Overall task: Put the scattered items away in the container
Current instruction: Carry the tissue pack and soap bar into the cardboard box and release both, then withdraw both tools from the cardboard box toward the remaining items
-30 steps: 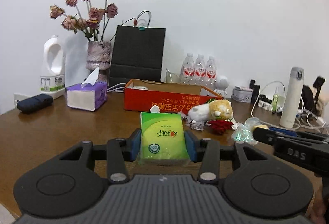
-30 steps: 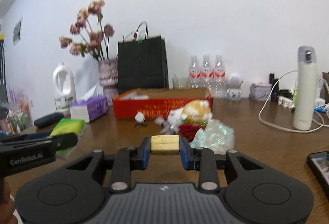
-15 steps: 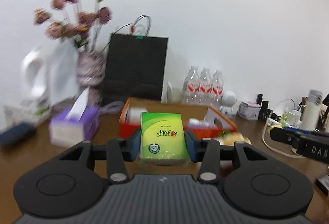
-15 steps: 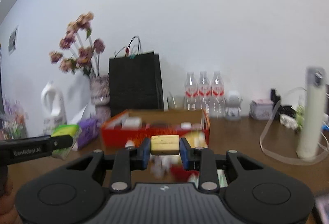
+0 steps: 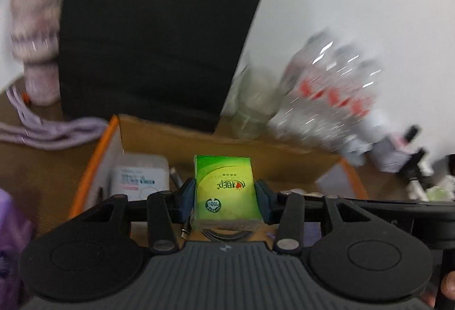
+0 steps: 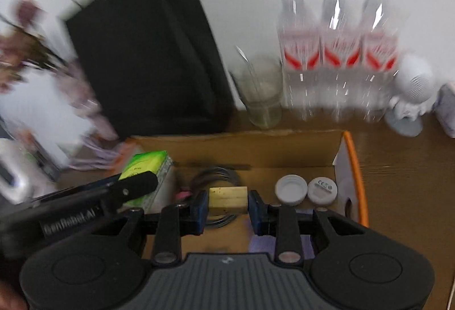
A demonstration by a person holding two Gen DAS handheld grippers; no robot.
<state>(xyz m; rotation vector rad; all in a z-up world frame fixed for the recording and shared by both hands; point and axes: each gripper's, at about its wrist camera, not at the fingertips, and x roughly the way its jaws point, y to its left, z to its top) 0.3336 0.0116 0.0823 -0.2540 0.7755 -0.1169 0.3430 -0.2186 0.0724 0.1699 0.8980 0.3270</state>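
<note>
Cardboard box [image 6: 284, 146], orange-rimmed, as landmark. Behind it, left to right: vase [image 5: 34, 25], black paper bag [image 5: 148, 25], glass [image 6: 263, 91], three water bottles [image 6: 338, 54]. Inside: white case [image 5: 139, 179] at left, coiled cable [image 6: 216, 176] centre, two white caps [image 6: 305, 190] at right. Left gripper [image 5: 226, 196] clamped on green tissue pack [image 5: 226, 187], above box interior. Right gripper [image 6: 227, 203] clamped on yellow block [image 6: 227, 197], above the cable.

Beyond the jaws a black paper bag [image 6: 148, 62] stands upright on the brown bench [image 6: 398, 168], up and to the left. Just right of it is a clear glass [image 6: 263, 91], then three water bottles [image 6: 338, 54] with red labels, and a small white figurine [image 6: 409, 94] furthest right. A blurred vase [image 5: 34, 25] stands far left.
</note>
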